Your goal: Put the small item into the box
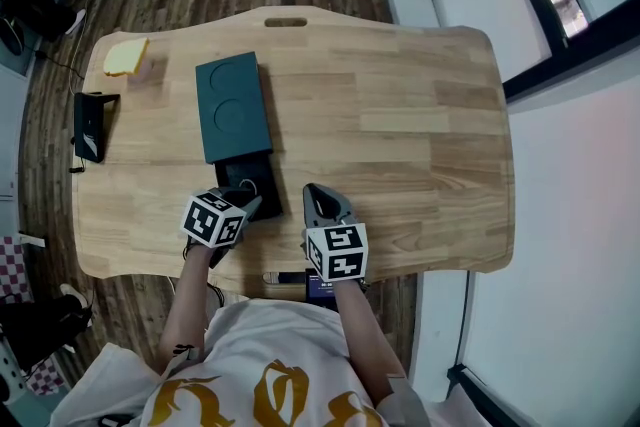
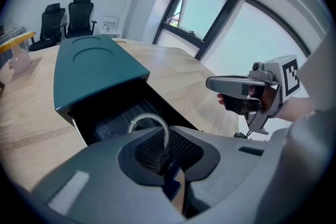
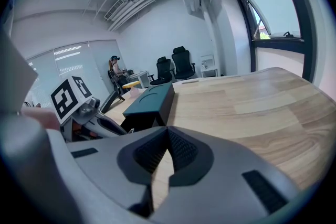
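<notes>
Shows the left claw (image 2: 164,152) clamped on a small pale ring (image 2: 149,119), at lower centre of the left gripper view. Places the ring at the mouth of the open black tray (image 2: 105,118) of the teal box (image 2: 94,68) on the desk (image 1: 400,115). Shows the right claw (image 3: 167,136) closed on nothing, right of the box. Marks, by all appearance, the delivery step. Calls next for carrying the ring over the tray and parting the jaws. Leaves the tray's interior dark and its contents unclear. Hides the ring in the head view.
</notes>
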`<move>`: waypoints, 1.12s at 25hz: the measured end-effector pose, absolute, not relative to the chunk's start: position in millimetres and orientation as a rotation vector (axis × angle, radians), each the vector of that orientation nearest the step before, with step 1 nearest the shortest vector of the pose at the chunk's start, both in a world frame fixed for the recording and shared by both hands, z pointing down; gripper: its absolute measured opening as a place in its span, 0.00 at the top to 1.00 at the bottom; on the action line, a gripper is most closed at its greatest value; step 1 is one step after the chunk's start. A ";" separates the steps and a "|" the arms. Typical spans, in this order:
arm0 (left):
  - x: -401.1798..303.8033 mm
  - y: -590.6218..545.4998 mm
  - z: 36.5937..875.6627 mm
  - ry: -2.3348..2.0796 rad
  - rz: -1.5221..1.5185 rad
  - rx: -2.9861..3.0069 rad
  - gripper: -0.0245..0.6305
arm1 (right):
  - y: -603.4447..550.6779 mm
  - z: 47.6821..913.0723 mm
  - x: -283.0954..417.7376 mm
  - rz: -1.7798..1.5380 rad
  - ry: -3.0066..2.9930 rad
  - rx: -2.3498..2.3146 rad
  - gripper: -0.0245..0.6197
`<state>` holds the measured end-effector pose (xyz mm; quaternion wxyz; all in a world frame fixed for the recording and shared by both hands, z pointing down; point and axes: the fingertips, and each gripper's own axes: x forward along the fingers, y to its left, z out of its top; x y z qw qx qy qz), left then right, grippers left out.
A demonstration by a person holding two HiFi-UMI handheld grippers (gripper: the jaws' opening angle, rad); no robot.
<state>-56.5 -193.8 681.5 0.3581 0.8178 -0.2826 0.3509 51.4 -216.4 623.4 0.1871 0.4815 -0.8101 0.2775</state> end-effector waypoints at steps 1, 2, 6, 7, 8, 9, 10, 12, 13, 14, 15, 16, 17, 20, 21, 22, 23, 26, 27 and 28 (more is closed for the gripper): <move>-56.3 -193.1 682.7 -0.720 0.919 2.104 0.91 | -217.1 623.5 51.9 0.782 -2.279 1.355 0.95; -56.0 -192.1 684.0 -0.709 0.934 2.097 0.91 | -217.8 623.5 52.5 0.782 -2.279 1.356 0.95; -53.7 -187.1 687.9 -0.650 0.993 2.068 0.91 | -219.9 623.7 55.1 0.784 -2.282 1.356 0.95; -53.3 -186.4 688.3 -0.637 1.001 2.056 0.91 | -220.0 624.1 55.7 0.785 -2.281 1.356 0.95; -52.9 -186.1 688.6 -0.628 1.006 2.045 0.91 | -219.8 624.7 56.4 0.788 -2.279 1.355 0.95; -52.4 -185.9 688.9 -0.622 1.011 2.033 0.91 | -219.3 625.5 57.1 0.790 -2.277 1.354 0.95; -51.7 -186.0 689.2 -0.617 1.017 2.022 0.91 | -218.8 626.5 57.9 0.793 -2.274 1.353 0.95; -50.2 -187.7 689.6 -0.608 1.039 2.007 0.91 | -217.7 628.2 59.4 0.797 -2.271 1.351 0.95; -49.8 -188.6 689.6 -0.605 1.056 2.002 0.91 | -217.0 628.8 60.3 0.799 -2.270 1.352 0.95; -49.6 -188.7 690.0 -0.601 1.074 1.998 0.91 | -216.3 629.2 61.2 0.800 -2.269 1.354 0.95; -49.5 -188.1 690.7 -0.596 1.092 1.995 0.91 | -215.8 629.5 62.3 0.796 -2.268 1.355 0.95; -49.2 -187.2 691.4 -0.590 1.110 1.993 0.91 | -215.4 629.5 63.4 0.789 -2.267 1.355 0.95; -48.9 -186.4 692.2 -0.585 1.128 1.992 0.91 | -215.1 629.5 64.5 0.782 -2.267 1.354 0.95; -48.0 -185.5 694.4 -0.579 1.166 1.988 0.91 | -214.2 629.7 67.6 0.776 -2.264 1.355 0.95; -47.9 -185.3 695.2 -0.577 1.173 1.986 0.91 | -213.8 629.7 68.6 0.777 -2.264 1.358 0.95; -47.8 -184.8 695.8 -0.573 1.179 1.985 0.91 | -213.1 629.6 69.4 0.778 -2.263 1.360 0.95; -47.9 -183.9 696.3 -0.568 1.185 1.982 0.91 | -212.1 629.4 70.1 0.779 -2.261 1.363 0.95; -48.0 -182.5 696.5 -0.558 1.197 1.975 0.91 | -209.8 629.7 73.0 0.785 -2.253 1.374 0.95; -47.7 -182.8 696.4 -0.560 1.196 1.975 0.91 | -209.4 630.1 74.3 0.787 -2.251 1.378 0.95; -47.1 -183.4 696.3 -0.560 1.193 1.975 0.91 | -209.1 630.4 75.5 0.788 -2.248 1.381 0.95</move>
